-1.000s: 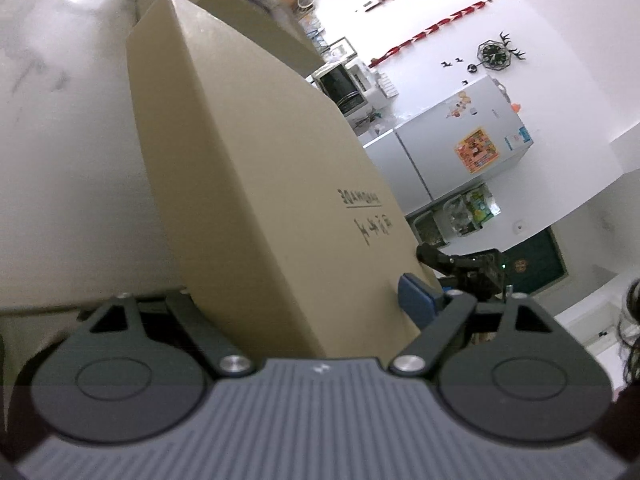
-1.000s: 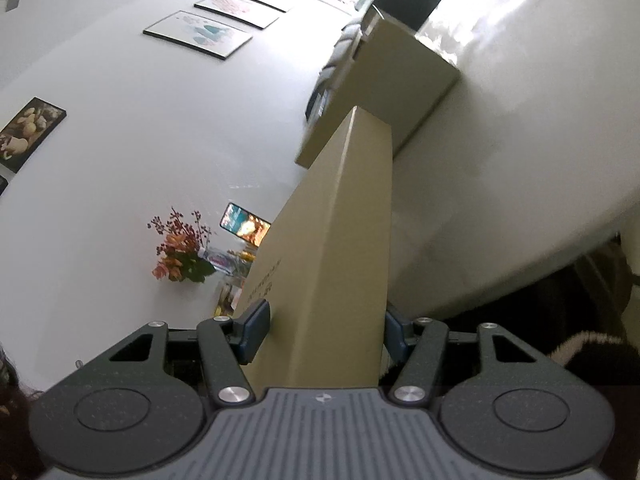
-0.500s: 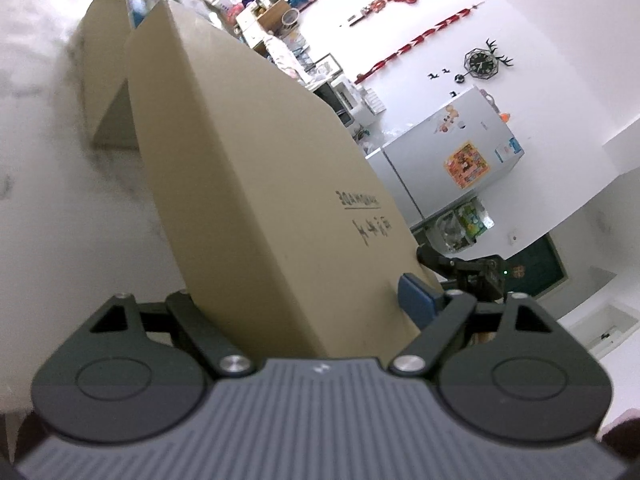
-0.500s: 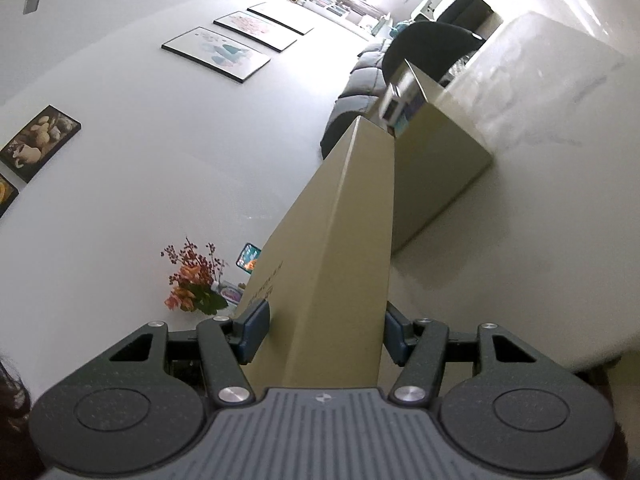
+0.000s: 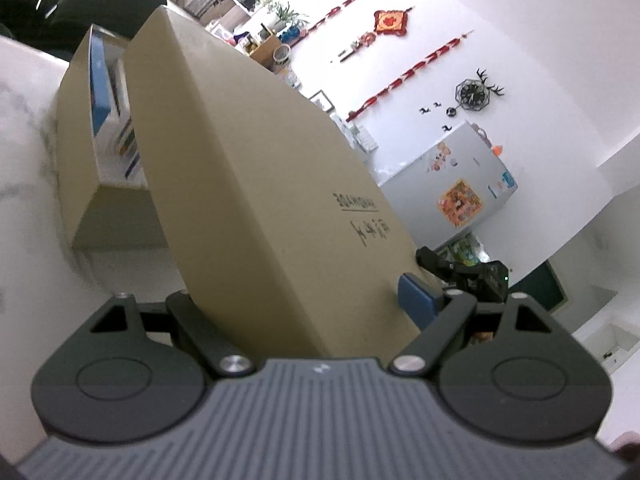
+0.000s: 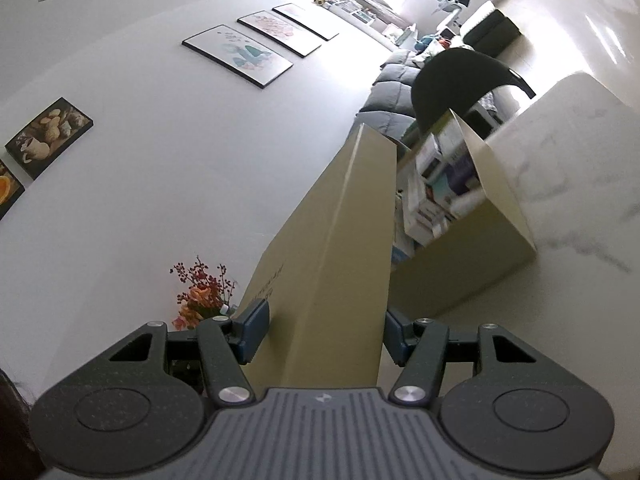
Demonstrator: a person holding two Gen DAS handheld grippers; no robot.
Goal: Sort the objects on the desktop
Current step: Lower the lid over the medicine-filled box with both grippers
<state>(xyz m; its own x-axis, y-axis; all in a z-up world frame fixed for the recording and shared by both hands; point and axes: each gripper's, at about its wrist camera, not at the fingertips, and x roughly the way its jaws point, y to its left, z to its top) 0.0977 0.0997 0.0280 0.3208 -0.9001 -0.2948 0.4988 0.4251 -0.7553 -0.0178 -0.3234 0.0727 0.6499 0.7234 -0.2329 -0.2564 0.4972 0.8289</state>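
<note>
Between my two grippers, a flat tan box (image 5: 256, 184) is held on edge above the white marbled bench (image 5: 24, 208). My left gripper (image 5: 304, 300) pinches one end of it: the blue pad (image 5: 416, 300) at 3 o'clock presses on the broad printed face, while the opposite finger is hidden behind the box at 9 o'clock. My right gripper (image 6: 320, 332) clamps the box (image 6: 336, 248) across its thin edge, both blue fingers (image 6: 252, 332) tight against the cardboard at 9 and 3 o'clock. On the broad face near my left fingers there is a short line of print with a handwritten scrawl under it, upside down from where I look.

Beyond the box, toward 11 o'clock in the left view and 1 o'clock in the right view, an open carton (image 5: 80, 184) stands on the bench, just beside the far end of the box; whether they touch I cannot tell. Inside it books (image 6: 436, 184) are packed on edge. Behind the carton is a dark chair (image 6: 460, 84). At 2 o'clock in the left view a white fridge (image 5: 452, 184) stands against the wall, and at 8 o'clock in the right view I see flowers (image 6: 200, 296).
</note>
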